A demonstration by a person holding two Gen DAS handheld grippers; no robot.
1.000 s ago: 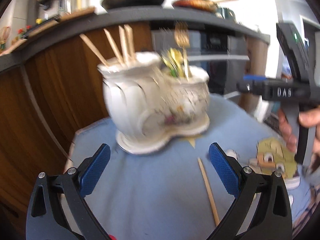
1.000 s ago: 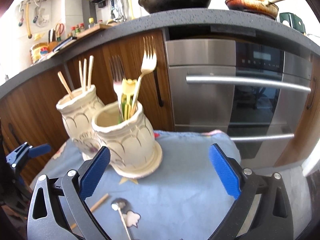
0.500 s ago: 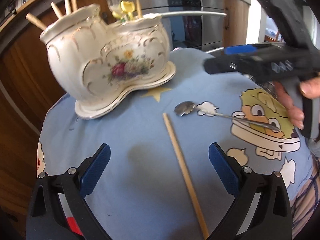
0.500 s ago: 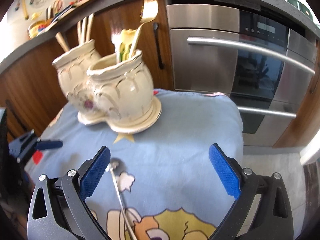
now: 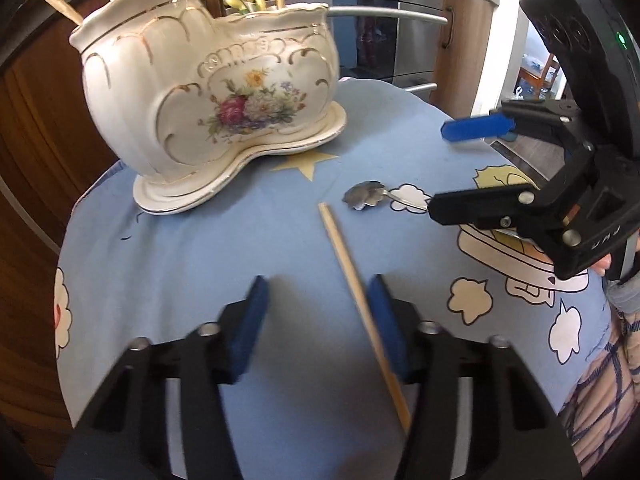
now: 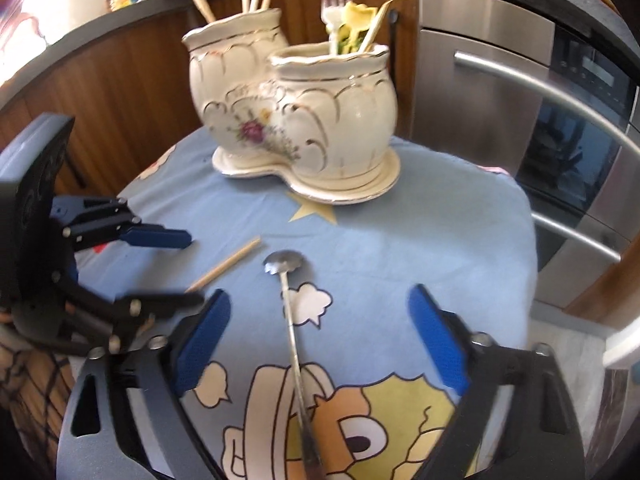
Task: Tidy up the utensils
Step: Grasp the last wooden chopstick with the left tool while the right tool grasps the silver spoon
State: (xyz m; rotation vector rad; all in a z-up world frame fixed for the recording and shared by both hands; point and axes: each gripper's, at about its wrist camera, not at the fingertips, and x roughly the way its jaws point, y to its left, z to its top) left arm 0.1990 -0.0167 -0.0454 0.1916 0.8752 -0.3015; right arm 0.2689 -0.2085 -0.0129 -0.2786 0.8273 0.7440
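Bare cloth (image 6: 432, 240) lies open right of the spoon (image 6: 294, 328); the ceramic holder (image 6: 296, 120) blocks the far edge.

Both wrist cameras are looking steeply down from close above the blue cartoon cloth (image 5: 200, 264), facing the ceramic holder (image 5: 208, 92) at twelve o'clock. The left view is sitting nearer it, catching the right gripper (image 5: 452, 168) at three o'clock; the right view is catching the left gripper (image 6: 192, 268) at nine. Both are sharing the chopstick (image 6: 224, 266) and spoon (image 6: 290, 308).
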